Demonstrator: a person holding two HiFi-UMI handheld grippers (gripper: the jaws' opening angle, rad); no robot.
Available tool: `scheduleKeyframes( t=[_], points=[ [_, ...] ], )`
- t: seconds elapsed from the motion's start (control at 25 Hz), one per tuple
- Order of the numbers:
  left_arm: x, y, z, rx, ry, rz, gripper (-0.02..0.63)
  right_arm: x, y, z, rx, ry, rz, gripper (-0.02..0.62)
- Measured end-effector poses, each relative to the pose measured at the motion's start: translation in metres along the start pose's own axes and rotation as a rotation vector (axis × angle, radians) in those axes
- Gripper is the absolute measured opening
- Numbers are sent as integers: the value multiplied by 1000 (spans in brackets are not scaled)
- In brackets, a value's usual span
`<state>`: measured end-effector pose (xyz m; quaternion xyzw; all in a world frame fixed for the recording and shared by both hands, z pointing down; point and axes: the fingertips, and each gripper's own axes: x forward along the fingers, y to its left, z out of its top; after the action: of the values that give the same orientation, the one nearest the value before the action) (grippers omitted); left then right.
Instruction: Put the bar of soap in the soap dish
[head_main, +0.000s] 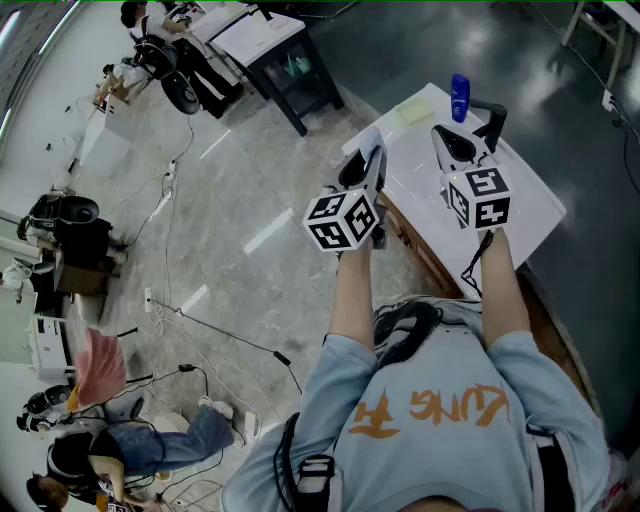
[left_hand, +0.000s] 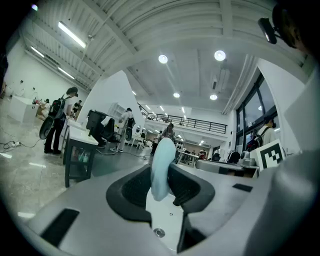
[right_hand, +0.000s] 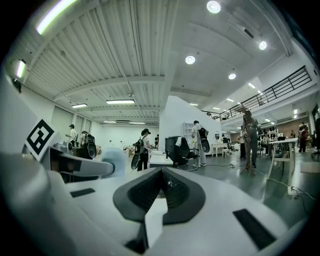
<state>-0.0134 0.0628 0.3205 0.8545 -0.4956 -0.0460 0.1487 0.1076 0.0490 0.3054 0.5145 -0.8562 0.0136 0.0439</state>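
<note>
Between the jaws of the left gripper (left_hand: 162, 176), the pale-blue bar of soap (left_hand: 161, 157) sits clamped, white table (head_main: 530, 215) below, the right gripper (right_hand: 159, 192) shut and empty: mid-carry, seemingly, needing a descent to the dish next.

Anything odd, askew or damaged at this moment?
Nothing looks spilled or damaged. One oddity: the left hand-held gripper holds the pale blue bar of soap on edge and points level across the room, not down at the white table. The right hand-held gripper is shut and empty.
</note>
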Motion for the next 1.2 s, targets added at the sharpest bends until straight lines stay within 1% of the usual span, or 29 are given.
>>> scheduleKeyframes(
  t=[0.12, 0.24, 0.48, 0.64, 0.72, 0.84, 0.92, 1.04, 1.2],
  points=[
    [1, 1, 1, -5, 5, 0, 126, 4, -1, 2, 14, -9, -10, 28],
    [0, -2, 0, 6, 16, -5, 126, 7, -5, -2, 27, 4, -29, 28],
    [3, 12, -5, -1, 45, 20, 126, 19, 0, -16, 53, 20, 2, 28],
    [8, 7, -11, 7, 52, 7, 126, 16, -8, -30, 98, 28, -9, 28],
    [9, 5, -14, -1, 51, 0, 125, 13, -6, -36, 82, 27, -2, 28],
    [14, 8, -18, -4, 63, 9, 124, 14, 4, -39, 31, 12, 38, 28],
    [18, 12, -20, 9, 82, 14, 124, 21, 6, -41, 38, 6, 52, 29],
    [27, 30, -23, 19, 103, 23, 125, 44, 4, -48, 63, 12, 50, 29],
    [35, 70, -19, -4, 99, 52, 124, 84, 12, -48, 59, 8, 59, 29]
  ],
)
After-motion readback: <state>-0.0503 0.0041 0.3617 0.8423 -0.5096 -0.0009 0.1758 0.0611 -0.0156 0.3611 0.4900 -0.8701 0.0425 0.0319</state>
